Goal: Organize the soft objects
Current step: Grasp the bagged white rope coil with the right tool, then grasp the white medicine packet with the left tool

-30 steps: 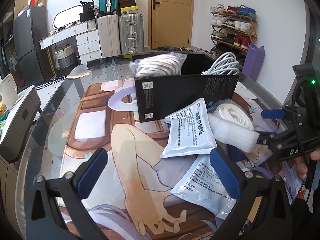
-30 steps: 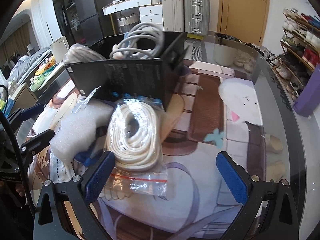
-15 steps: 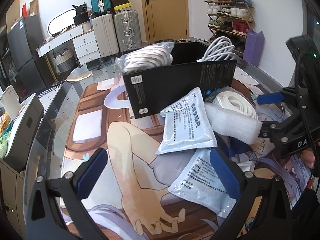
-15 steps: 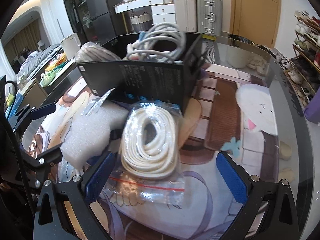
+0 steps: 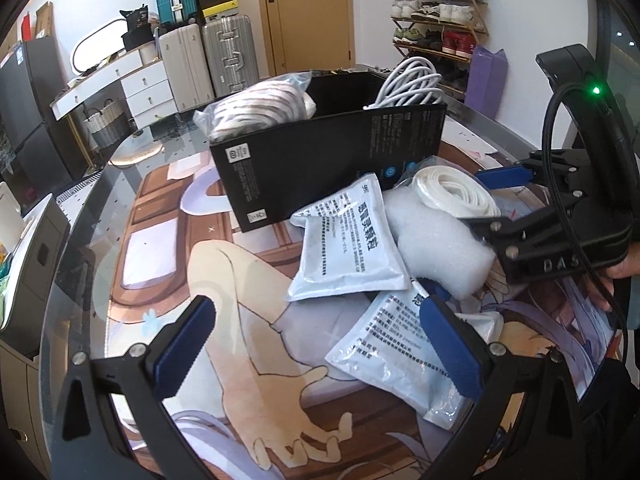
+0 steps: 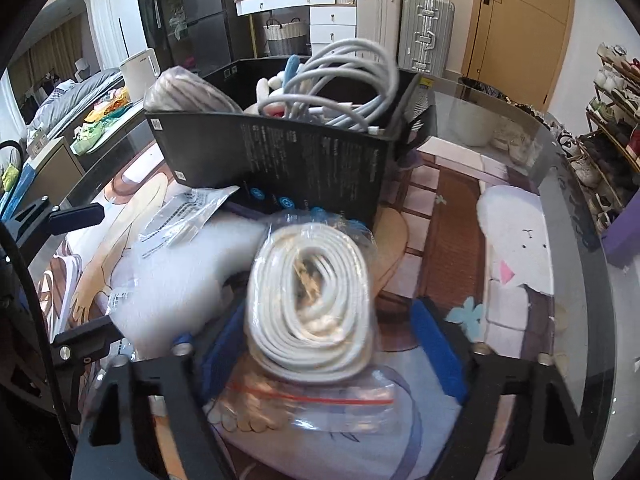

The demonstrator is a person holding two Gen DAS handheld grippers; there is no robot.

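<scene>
- Glass-topped bench [image 5: 120, 184], with a cartoon mat beneath, is filling both views.
- Black box [image 5: 332, 160], upper centre, is already holding a bagged striped bundle [image 5: 260, 108] and grey cables [image 6: 344, 80]; part of the sorting looks done.
- White foam roll [image 5: 436, 240] and two printed pouches [image 5: 348, 240] are lying loose at centre right, so these look left to sort.
- Bagged white rope coil [image 6: 312, 300] is sitting between the partly spread fingers of the right gripper [image 6: 332, 336]; contact is unclear.
- Left gripper [image 5: 316, 348] is hanging wide apart, holding nothing.
</scene>
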